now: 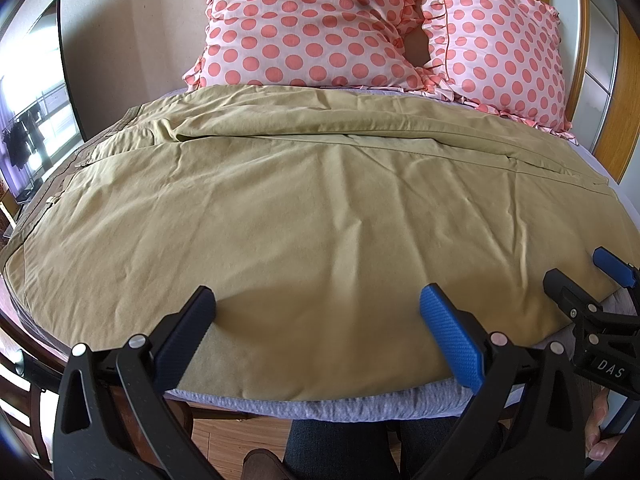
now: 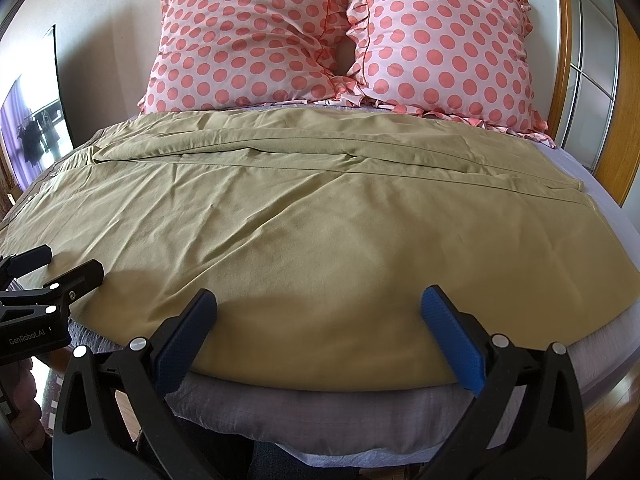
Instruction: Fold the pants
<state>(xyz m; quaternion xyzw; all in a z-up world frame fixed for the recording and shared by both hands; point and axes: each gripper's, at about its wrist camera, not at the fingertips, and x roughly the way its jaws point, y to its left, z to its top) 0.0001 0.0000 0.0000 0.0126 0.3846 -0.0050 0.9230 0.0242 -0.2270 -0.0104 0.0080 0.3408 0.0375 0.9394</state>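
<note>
The khaki pants (image 1: 320, 200) lie spread sideways across the bed (image 1: 360, 404), waistband toward the left, hems toward the right, one leg apparently laid over the other, near edge along the mattress front. Two polka-dot pillows (image 2: 340, 40) stand behind them. The left gripper (image 1: 318, 320) hovers at that near edge with its fingers (image 1: 452, 336) spread wide apart, holding nothing; the right gripper (image 2: 319, 320) is likewise agape and empty, further toward the hem side. The step in hand looks like taking hold for the next fold. To do it well, each gripper should pinch every layer at the edge together, lift evenly, and carry the cloth over without dragging in fresh wrinkles.
</note>
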